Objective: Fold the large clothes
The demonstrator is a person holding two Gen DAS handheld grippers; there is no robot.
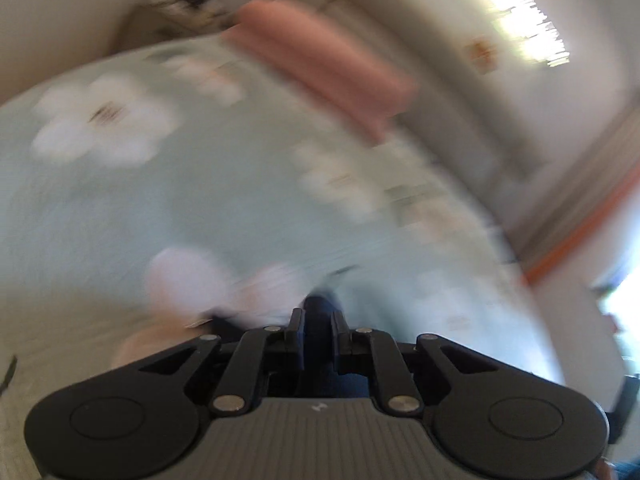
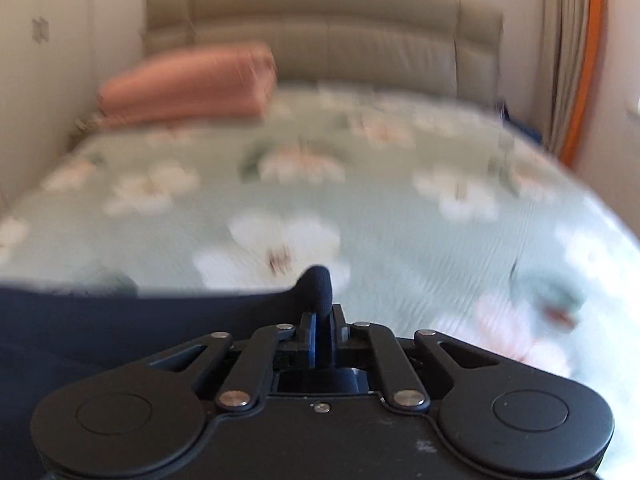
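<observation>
Your 2 grippers work above a bed covered by a pale green floral bedspread, the landmark for all positions below. Both views are motion-blurred.

Right wrist view: your right gripper has its jaws nearly together, pinching a fold of the dark navy garment. A rounded bunch of the cloth pokes up just past the fingertips. The rest of the garment spreads to the left of the gripper, over the near edge of the bedspread.

Left wrist view: your left gripper is also narrowed to a small gap, with dark navy cloth caught between its fingers, above the near part of the bedspread.

A folded pink blanket lies at the far left corner of the bedspread, before the padded beige headboard. An orange-edged curtain hangs beyond the bedspread's far right corner.
</observation>
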